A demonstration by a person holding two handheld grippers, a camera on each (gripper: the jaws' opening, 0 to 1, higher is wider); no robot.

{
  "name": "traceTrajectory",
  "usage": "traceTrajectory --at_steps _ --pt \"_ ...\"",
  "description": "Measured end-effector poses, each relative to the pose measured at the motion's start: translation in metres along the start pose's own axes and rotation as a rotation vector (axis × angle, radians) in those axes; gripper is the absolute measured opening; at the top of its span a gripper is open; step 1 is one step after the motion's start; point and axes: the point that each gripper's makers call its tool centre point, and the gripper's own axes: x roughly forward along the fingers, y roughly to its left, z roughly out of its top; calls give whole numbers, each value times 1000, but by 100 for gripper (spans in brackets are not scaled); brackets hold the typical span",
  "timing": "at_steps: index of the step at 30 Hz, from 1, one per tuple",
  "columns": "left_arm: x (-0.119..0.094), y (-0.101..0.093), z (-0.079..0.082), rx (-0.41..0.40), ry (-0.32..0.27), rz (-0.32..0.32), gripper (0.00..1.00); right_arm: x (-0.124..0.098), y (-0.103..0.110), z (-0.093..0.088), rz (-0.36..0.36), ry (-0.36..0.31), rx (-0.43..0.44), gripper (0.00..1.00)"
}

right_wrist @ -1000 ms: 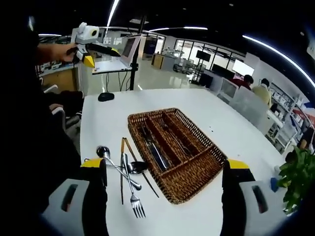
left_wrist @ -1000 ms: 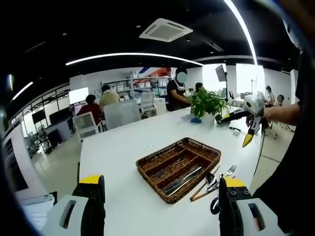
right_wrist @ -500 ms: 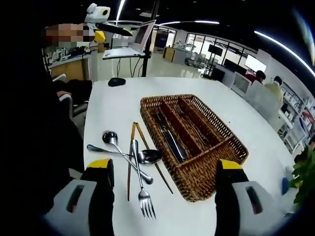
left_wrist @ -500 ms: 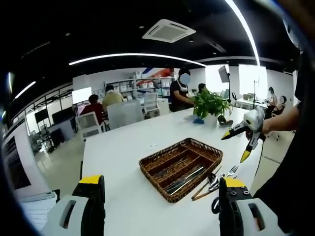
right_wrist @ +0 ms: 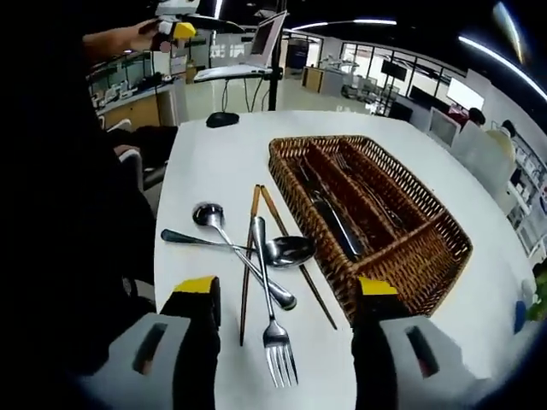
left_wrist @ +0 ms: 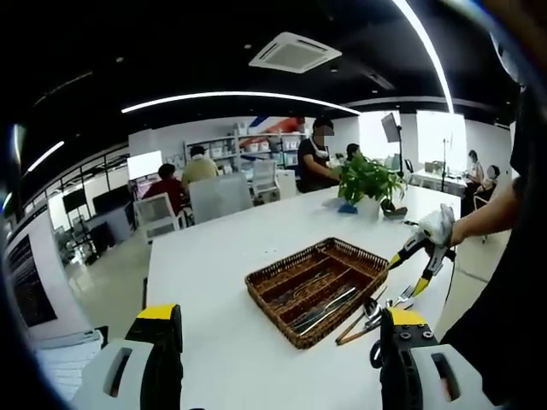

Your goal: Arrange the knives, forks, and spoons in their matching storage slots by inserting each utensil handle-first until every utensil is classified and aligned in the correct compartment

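While some utensils already lie in the wicker tray (right_wrist: 444,256), a fork (right_wrist: 269,316), two spoons (right_wrist: 286,250) and chopsticks (right_wrist: 249,256) remain on the surface (right_wrist: 222,162) beside it; my right gripper (right_wrist: 286,342) and left gripper (left_wrist: 278,359) hold jaws open, empty.

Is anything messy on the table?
Yes. Two shiny metal spoons, a metal fork and two wooden chopsticks lie crossed in a jumble on the white table, beside the brown wicker tray rather than in its slots.
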Motion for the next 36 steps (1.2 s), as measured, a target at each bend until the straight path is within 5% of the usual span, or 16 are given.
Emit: traceTrajectory --at_steps 19,36 --pt "-6 7 -8 0 6 19 100 28 12 -32 84 112 -30 18" --pt "-11 16 -20 0 11 32 100 43 20 -43 153 177 -158 3"
